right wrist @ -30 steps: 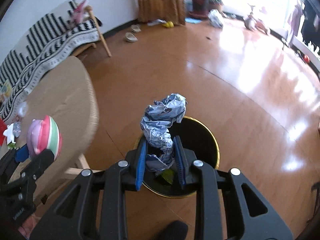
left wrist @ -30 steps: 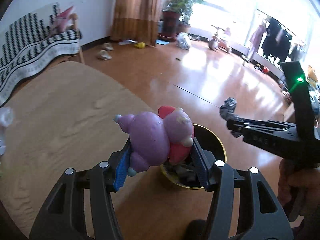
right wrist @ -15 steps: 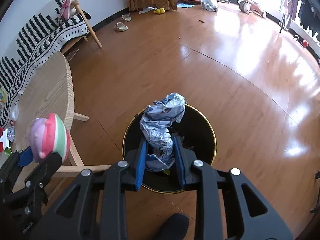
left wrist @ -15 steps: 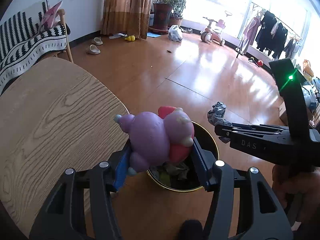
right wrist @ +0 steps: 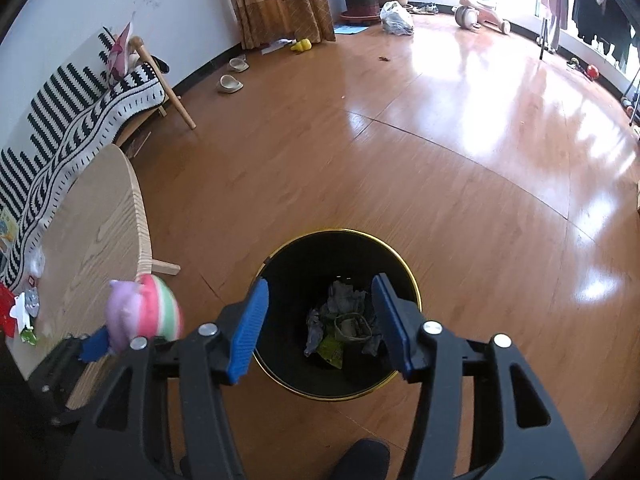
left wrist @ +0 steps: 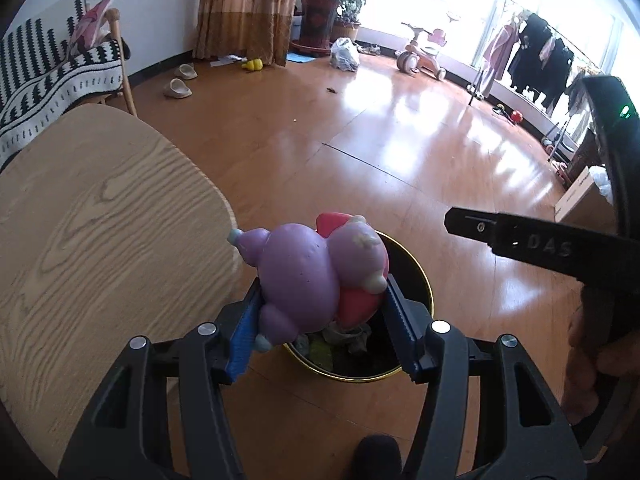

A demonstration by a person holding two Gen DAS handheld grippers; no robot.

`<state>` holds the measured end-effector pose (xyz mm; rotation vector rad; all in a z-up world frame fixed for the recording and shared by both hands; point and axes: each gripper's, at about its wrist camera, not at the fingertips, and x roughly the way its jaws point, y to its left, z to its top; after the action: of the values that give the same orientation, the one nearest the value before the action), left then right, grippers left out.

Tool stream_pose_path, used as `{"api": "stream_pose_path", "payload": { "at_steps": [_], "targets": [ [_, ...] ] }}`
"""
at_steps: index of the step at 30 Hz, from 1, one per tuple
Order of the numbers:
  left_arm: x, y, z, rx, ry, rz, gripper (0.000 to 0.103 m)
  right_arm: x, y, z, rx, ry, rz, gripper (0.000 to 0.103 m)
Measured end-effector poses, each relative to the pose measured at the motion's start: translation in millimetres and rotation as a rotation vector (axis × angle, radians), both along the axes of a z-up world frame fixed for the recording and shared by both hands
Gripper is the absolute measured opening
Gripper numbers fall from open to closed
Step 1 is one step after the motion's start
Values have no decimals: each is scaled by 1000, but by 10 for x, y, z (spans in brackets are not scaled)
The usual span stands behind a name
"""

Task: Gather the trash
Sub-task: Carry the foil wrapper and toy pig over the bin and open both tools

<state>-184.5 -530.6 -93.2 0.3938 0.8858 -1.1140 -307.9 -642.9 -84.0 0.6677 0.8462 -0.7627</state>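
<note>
Your right gripper (right wrist: 320, 320) hangs over the bin (right wrist: 400, 256), jaws opening with nothing between them. Your left gripper (left wrist: 320, 320) grips the toy (left wrist: 304, 276) beside the bench (left wrist: 100, 220) edge, seemingly above the rim; release early and it may bounce out.

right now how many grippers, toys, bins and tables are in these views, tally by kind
grippers: 2, the left gripper clamped on the toy, the right gripper opening with nothing between its jaws
plush toy: 1
trash bin: 1
wooden table: 1
total: 5
</note>
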Motion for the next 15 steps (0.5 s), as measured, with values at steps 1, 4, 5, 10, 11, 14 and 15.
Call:
{"api": "stream_pose_path", "payload": {
  "at_steps": [1,4,5,10,11,14,15],
  "targets": [
    [-10,-34,-17,0,4,-8,57,-20,1,12,-6,1,-8,58],
    [-27,-122,-64,-9,23,-23,58,-68,-20,52,-12,-9,-20,58],
    [-35,-157,-87,-9,33,-31,59,-89,-20,74,-15,-15,-28,58],
    [-55,-283,-136,-21,35,-31,83,-158,-6,141,-22,-39,-40,60],
    [-53,-285,-136,-26,40,-30,83,-167,-4,156,-28,-40,-44,61],
    [-42,-271,-138,-22,44,-28,83,-161,0,172,-32,-44,-44,61],
    [-42,-252,-127,-19,37,-28,84,-145,6,166,-26,-44,-37,61]
  ]
}}
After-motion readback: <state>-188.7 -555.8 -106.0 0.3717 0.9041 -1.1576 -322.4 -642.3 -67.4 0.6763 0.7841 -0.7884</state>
